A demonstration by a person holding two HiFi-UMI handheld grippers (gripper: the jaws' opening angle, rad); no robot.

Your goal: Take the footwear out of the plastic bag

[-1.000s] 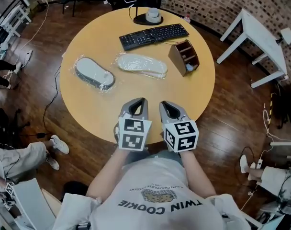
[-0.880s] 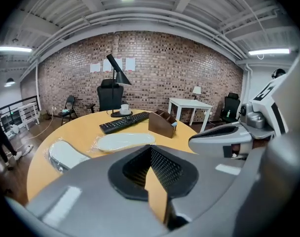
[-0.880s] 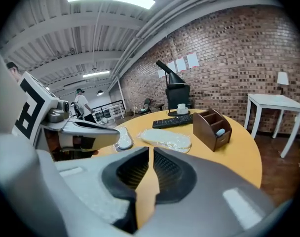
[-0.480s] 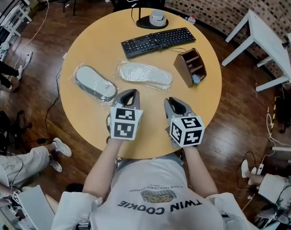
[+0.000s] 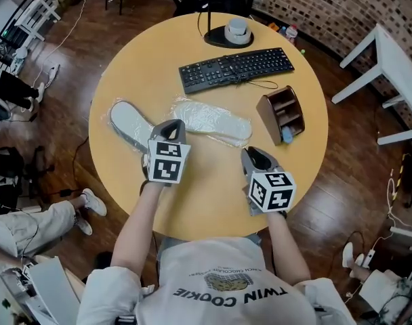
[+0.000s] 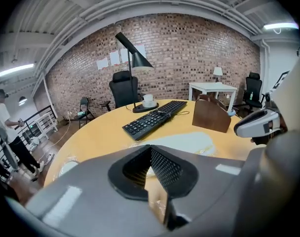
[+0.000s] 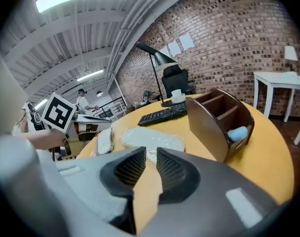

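I stand at a round wooden table [image 5: 213, 188] on a dark plank floor [image 5: 341, 175], with a brick wall [image 5: 328, 9] beyond. My right gripper [image 5: 253, 153] hovers over the near right of the table. Its jaws stand apart and have just been opening, with nothing between them. My left gripper [image 5: 173, 124] is further in, its tips together and empty. It sits between the grey slipper [image 5: 128, 122], whose near end it covers, and the white slipper [image 5: 216, 120], just beside that one's left end. Each slipper lies flat in its own clear bag [image 5: 190, 104]. Right of the white slipper, a brown organiser [image 5: 280, 110] holds a pale blue thing [image 5: 288, 135] in its nearest slot. Further back lie a keyboard [image 5: 235, 68] and a lamp base [image 5: 236, 32].
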